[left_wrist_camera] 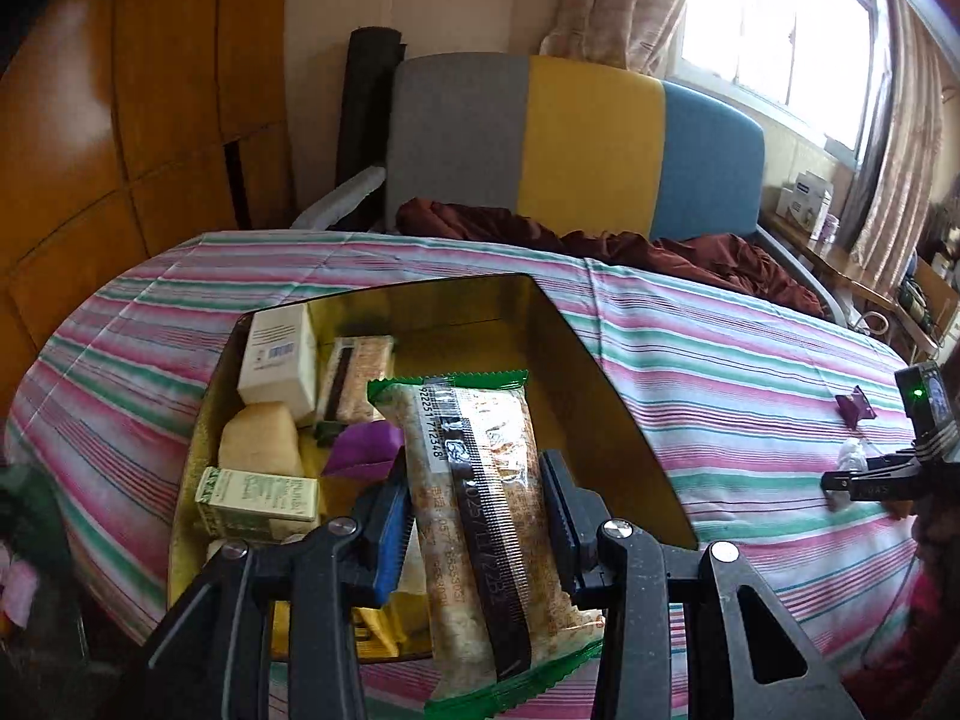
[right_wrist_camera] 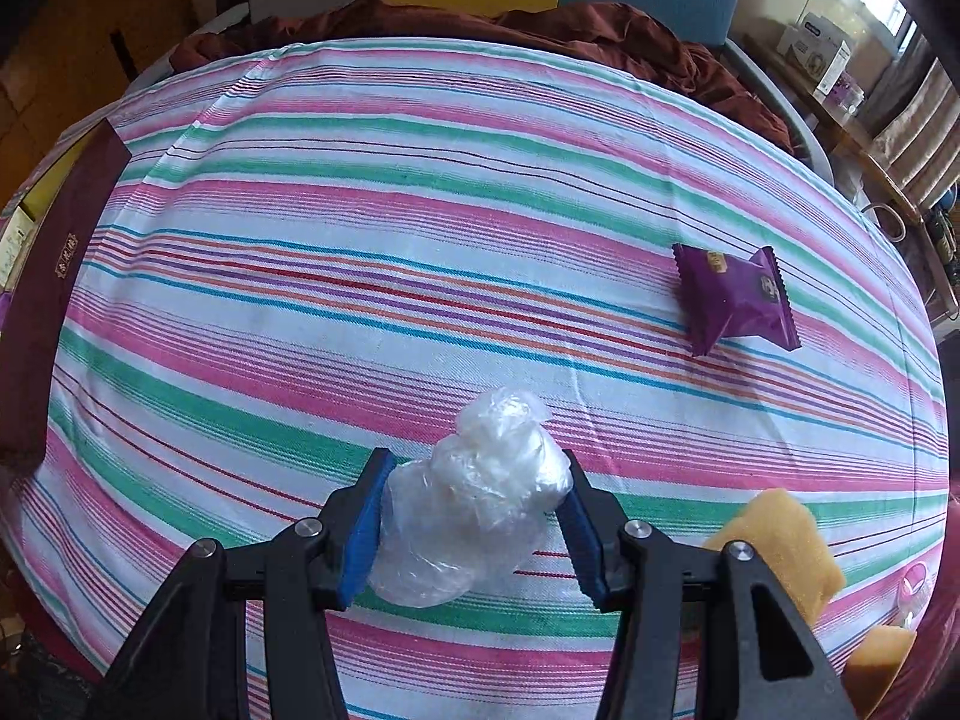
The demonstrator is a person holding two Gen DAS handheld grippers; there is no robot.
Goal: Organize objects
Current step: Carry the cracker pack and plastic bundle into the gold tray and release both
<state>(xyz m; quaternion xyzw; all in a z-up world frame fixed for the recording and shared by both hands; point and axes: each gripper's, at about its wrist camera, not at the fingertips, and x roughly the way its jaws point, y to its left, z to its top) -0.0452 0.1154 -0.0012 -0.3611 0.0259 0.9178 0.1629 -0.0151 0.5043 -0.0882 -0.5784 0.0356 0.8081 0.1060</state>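
We hold a long snack bar packet [left_wrist_camera: 486, 516] in our left gripper [left_wrist_camera: 480, 516], the two pads pressed against its sides near the middle. The packet is clear film with green zigzag-cut ends, a pale grainy bar showing through, and a dark printed strip with white digits running down its length. It hangs tilted over the open gold-lined box [left_wrist_camera: 600, 372] that sits on the striped cloth [left_wrist_camera: 750, 360]. Inside the box lie a cream carton [left_wrist_camera: 279, 354], a second similar bar packet [left_wrist_camera: 360, 378], a pale yellow sponge-like block [left_wrist_camera: 258, 441], a purple wrapper [left_wrist_camera: 366, 447] and a small green-printed carton [left_wrist_camera: 258, 501].

Our right gripper [right_wrist_camera: 474, 510] stands partly open around a crumpled ball of clear plastic film [right_wrist_camera: 480, 480] resting on the cloth; both blue pads touch its sides. We cannot tell whether it is lifted. Farther off to the right lies a purple snack pouch [right_wrist_camera: 738, 297], well apart. A yellow sponge piece [right_wrist_camera: 780, 540] lies just beside the right finger, and the box's dark maroon wall [right_wrist_camera: 66, 276] shows at the left edge.
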